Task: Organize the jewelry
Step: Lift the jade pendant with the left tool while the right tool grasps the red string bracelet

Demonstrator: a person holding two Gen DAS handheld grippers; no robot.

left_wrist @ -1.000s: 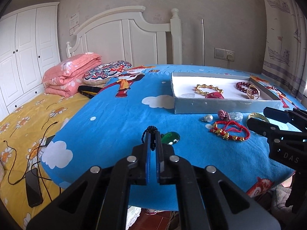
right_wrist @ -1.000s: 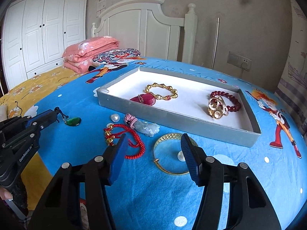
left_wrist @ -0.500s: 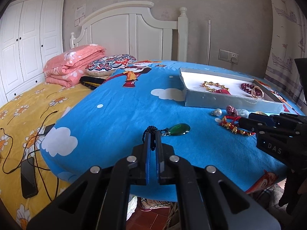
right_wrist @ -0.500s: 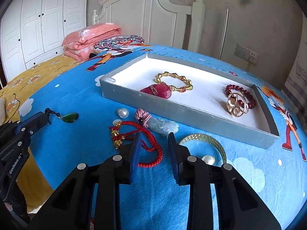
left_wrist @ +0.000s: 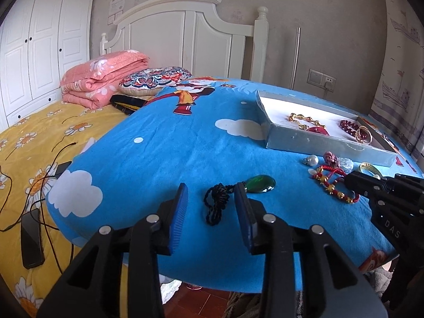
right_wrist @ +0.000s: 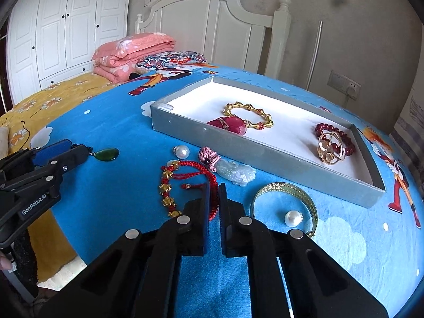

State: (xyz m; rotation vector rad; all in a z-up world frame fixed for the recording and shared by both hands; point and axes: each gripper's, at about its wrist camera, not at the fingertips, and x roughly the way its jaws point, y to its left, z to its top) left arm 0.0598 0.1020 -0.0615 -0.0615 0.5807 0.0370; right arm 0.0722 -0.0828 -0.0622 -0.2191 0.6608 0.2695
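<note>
Mid-sort near the tabletop's front edge: left gripper (left_wrist: 211,206) fingers opening, spread around the green pendant's black cord (left_wrist: 216,206), untouched; right gripper (right_wrist: 214,197) fingers closing narrow on the red string bracelet (right_wrist: 185,182). Next, likely: lifting bracelet into grey tray (right_wrist: 265,156).

Open blanket on the left, clutter on the right

Bare blue blanket (left_wrist: 164,164) lies wide open left of the tray (right_wrist: 265,156); loose pearl (right_wrist: 182,151), red bracelet (right_wrist: 185,175), jade charm (right_wrist: 238,172) and gold bangle (right_wrist: 286,188) crowd its near wall.
</note>
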